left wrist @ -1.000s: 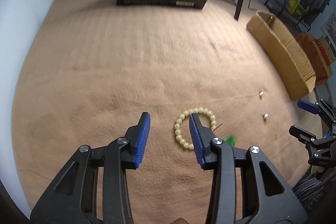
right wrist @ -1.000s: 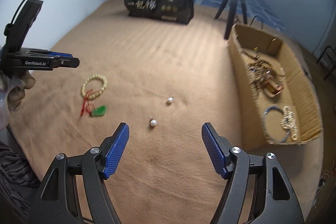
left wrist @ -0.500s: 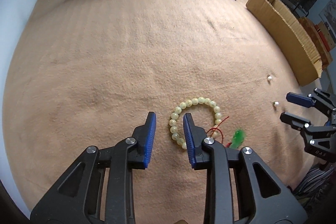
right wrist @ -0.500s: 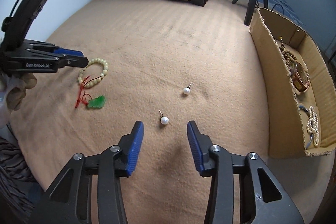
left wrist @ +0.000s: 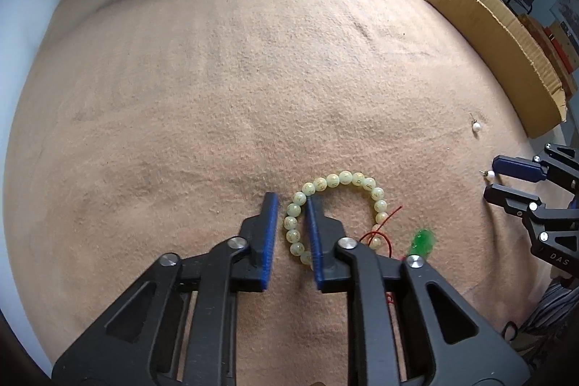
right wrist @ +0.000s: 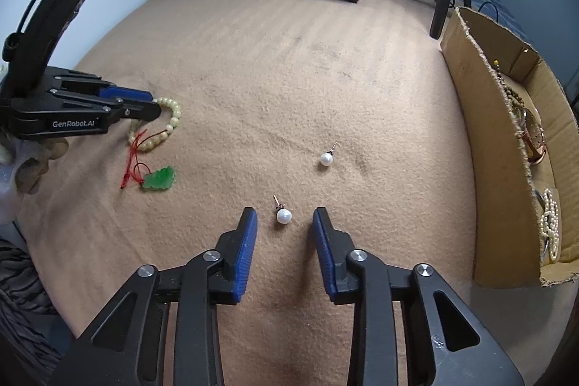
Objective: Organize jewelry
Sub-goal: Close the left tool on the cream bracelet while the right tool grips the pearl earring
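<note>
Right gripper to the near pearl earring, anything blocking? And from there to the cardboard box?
Nothing visible. The near pearl earring lies on bare blanket between the open fingers of the right gripper. Toward the cardboard box, only the second pearl earring lies near the path.

2 low wrist views, shared blanket (left wrist: 217, 96)

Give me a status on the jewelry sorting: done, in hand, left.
Done: several pieces already lie in the cardboard box.
In hand: nothing gripped yet. The left gripper straddles the bead bracelet; the right gripper brackets the near pearl earring. Both are open.
Left: those two, the far pearl earring and the green pendant on the blanket.
</note>
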A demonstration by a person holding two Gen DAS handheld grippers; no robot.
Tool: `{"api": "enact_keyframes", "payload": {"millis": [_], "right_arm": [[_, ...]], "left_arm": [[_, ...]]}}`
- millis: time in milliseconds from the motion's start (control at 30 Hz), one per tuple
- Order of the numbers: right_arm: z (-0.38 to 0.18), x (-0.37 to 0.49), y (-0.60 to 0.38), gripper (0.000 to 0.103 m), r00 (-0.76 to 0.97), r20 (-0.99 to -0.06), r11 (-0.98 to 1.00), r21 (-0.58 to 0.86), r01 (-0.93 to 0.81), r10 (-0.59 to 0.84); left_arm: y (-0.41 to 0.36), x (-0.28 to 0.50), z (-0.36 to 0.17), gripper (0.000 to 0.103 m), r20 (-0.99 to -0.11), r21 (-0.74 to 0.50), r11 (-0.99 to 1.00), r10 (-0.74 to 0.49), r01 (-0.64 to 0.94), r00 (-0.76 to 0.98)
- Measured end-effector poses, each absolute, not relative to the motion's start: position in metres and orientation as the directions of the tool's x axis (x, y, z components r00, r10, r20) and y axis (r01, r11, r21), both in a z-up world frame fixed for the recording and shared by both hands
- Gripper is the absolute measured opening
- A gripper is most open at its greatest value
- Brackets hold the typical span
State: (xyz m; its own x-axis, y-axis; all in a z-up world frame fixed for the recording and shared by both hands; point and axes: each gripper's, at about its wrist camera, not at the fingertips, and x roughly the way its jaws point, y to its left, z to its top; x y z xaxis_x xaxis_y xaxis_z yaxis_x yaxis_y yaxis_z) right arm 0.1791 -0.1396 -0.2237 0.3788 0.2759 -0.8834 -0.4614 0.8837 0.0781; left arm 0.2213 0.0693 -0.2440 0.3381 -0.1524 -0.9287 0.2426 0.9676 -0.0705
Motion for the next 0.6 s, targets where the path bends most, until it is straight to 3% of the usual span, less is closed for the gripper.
{"api": "enact_keyframes", "payload": {"millis": [333,433,600], "right_arm": [[-0.2279,0.1836,-0.1354,0.024,0.38,-0.885,0.884,0.071,-0.462,0.269],[-0.2294,0.1831,-0.1348,0.011,0.371,-0.885,0.877,0.082,-0.473,0.282],[-0.23,0.1826,-0.1374,0.007,0.371,-0.879,0.877,0.102,-0.469,0.3]], "left_arm": [[0.0666,0.2218,-0.2442,0.006,-0.927,-0.055,0.968,-0.14,0.245,0.348],[0.0666,0.2221,-0.2444,0.006,-0.926,-0.055,0.968,-0.14,0.243,0.349],[0.069,0.2213,-0.2419,0.005,-0.925,-0.054,0.971,-0.137,0.234,0.355]]}}
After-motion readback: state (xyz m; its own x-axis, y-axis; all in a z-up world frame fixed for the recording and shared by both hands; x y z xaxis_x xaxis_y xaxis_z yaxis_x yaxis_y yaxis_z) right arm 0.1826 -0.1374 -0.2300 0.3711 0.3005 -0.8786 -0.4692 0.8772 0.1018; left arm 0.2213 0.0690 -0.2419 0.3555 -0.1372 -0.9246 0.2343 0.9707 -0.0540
